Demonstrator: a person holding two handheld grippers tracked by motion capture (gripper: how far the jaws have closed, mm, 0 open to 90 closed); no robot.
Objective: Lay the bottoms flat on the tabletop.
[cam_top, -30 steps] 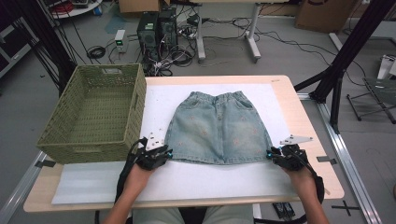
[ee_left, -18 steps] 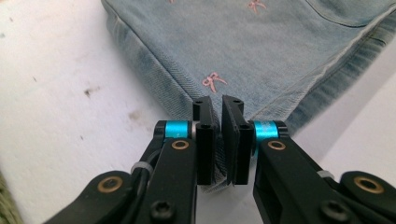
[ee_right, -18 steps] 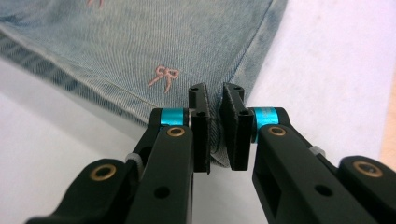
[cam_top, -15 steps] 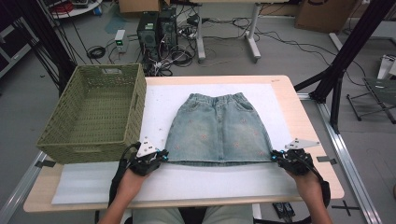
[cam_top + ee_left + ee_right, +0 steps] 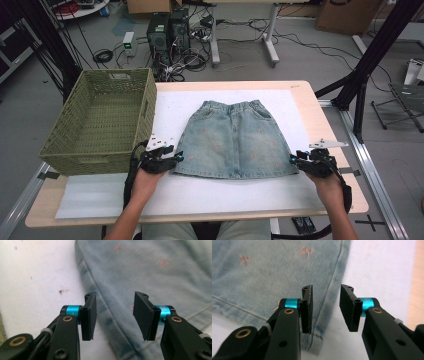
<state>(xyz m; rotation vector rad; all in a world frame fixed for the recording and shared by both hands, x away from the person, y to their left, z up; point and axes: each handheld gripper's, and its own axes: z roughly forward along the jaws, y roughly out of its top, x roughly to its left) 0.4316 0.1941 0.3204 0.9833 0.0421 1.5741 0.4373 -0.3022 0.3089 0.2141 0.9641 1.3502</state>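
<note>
A light blue denim skirt (image 5: 232, 142) with small pink marks lies flat on the white mat (image 5: 170, 105), waistband at the far side. My left gripper (image 5: 175, 159) sits at its lower left corner, and my right gripper (image 5: 295, 160) at its lower right corner. In the left gripper view the left gripper (image 5: 115, 315) has just been opening; the skirt (image 5: 155, 272) side seam runs under the gap, untouched by the pads. In the right gripper view the right gripper (image 5: 325, 308) has also just been opening above the skirt (image 5: 274, 270) corner, with nothing pinched.
A green wicker basket (image 5: 100, 125) stands on the table's left side, close to my left gripper. The wooden table edge (image 5: 325, 130) shows to the right of the mat. Computers, cables and stand legs are on the floor behind the table.
Both grippers' jaws have opened and let go of the skirt's lower corners. The left gripper rose a little and shifted towards the skirt. The skirt now lies flat.
</note>
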